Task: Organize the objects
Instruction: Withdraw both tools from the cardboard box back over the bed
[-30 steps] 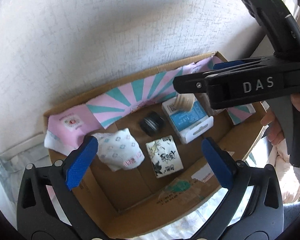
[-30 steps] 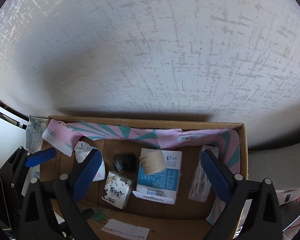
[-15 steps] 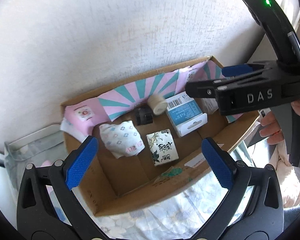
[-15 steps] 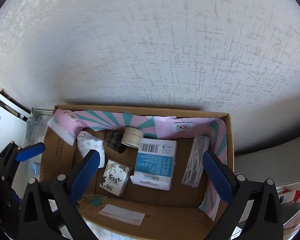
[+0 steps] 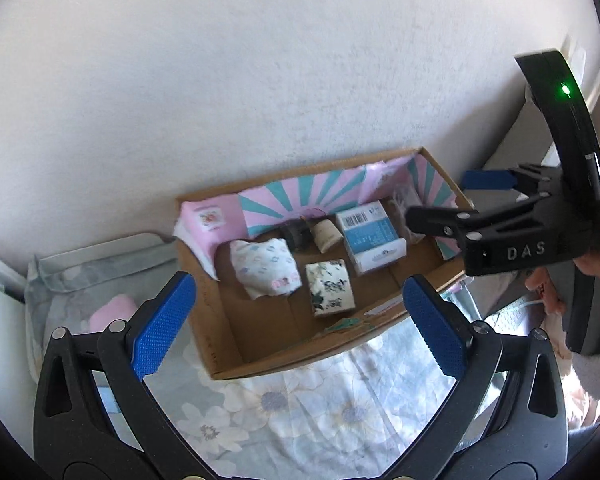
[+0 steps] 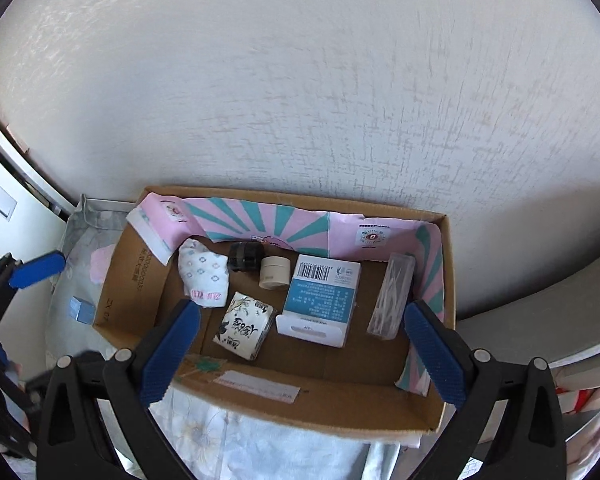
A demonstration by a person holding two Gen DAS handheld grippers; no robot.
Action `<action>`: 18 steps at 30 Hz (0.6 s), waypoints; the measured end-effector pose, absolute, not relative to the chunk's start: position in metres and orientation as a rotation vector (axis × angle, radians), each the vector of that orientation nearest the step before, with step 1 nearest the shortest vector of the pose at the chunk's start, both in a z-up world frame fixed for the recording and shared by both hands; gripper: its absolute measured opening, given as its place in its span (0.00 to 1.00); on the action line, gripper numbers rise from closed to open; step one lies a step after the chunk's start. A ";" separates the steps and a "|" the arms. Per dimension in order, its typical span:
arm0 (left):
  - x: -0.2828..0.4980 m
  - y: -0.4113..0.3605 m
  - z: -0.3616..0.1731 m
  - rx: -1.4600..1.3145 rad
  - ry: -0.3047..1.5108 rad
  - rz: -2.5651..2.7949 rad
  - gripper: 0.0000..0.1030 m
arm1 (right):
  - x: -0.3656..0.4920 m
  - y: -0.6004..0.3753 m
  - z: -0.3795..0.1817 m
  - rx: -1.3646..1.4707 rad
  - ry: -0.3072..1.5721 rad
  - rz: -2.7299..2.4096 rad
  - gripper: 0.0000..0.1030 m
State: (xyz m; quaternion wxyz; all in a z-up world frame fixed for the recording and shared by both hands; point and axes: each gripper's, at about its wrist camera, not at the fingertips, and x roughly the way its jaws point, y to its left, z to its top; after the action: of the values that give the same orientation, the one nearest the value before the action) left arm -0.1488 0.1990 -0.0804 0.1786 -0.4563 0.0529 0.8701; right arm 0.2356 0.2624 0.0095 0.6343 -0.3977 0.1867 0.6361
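Note:
A cardboard box (image 6: 332, 402) (image 5: 284, 354) sits against the wall, lined with pink and teal paper. Inside lie a blue and white carton (image 6: 320, 300) (image 5: 370, 236), a cream roll of tape (image 6: 275, 272) (image 5: 326, 234), a black roll (image 6: 245, 256), a printed tissue pack (image 6: 244, 326) (image 5: 330, 288), a white patterned pouch (image 6: 202, 276) (image 5: 266, 268) and a clear packet of swabs (image 6: 392, 294). My right gripper (image 6: 300, 344) hangs open and empty above the box's front. My left gripper (image 5: 300, 320) is open and empty too, above the box's near edge.
A textured white wall stands right behind the box. The box rests on floral bedding (image 5: 300, 400) (image 6: 228, 436). A small blue cube (image 6: 81, 309) lies on the bedding left of the box. A grey surface (image 6: 540, 320) lies to the right.
Both grippers have pulled back and up from the box, which looks smaller now. The cream tape roll left the blue carton's top and now lies on the box floor beside the black roll.

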 end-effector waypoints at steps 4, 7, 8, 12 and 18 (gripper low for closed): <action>-0.138 0.178 -0.065 -1.221 0.135 2.544 1.00 | 0.226 0.246 0.019 -0.855 0.417 1.439 0.99; -0.131 0.157 -0.054 -1.182 0.110 2.581 1.00 | 0.217 0.231 0.027 -0.795 0.395 1.458 0.99; -0.129 0.149 -0.051 -1.176 0.097 2.584 1.00 | 0.212 0.225 0.031 -0.776 0.371 1.459 0.99; -0.120 0.116 -0.039 -1.157 0.053 2.597 1.00 | 0.192 0.203 0.039 -0.720 0.307 1.450 0.99; -0.101 0.071 -0.021 -1.113 -0.003 2.637 1.00 | 0.159 0.180 0.035 -0.686 0.272 1.457 0.99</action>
State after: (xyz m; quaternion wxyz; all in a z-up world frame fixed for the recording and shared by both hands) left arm -0.1010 0.0710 -0.0215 0.1393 -0.3851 -0.0009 0.9123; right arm 0.1585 0.1799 0.0355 0.6846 -0.3061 0.1216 0.6503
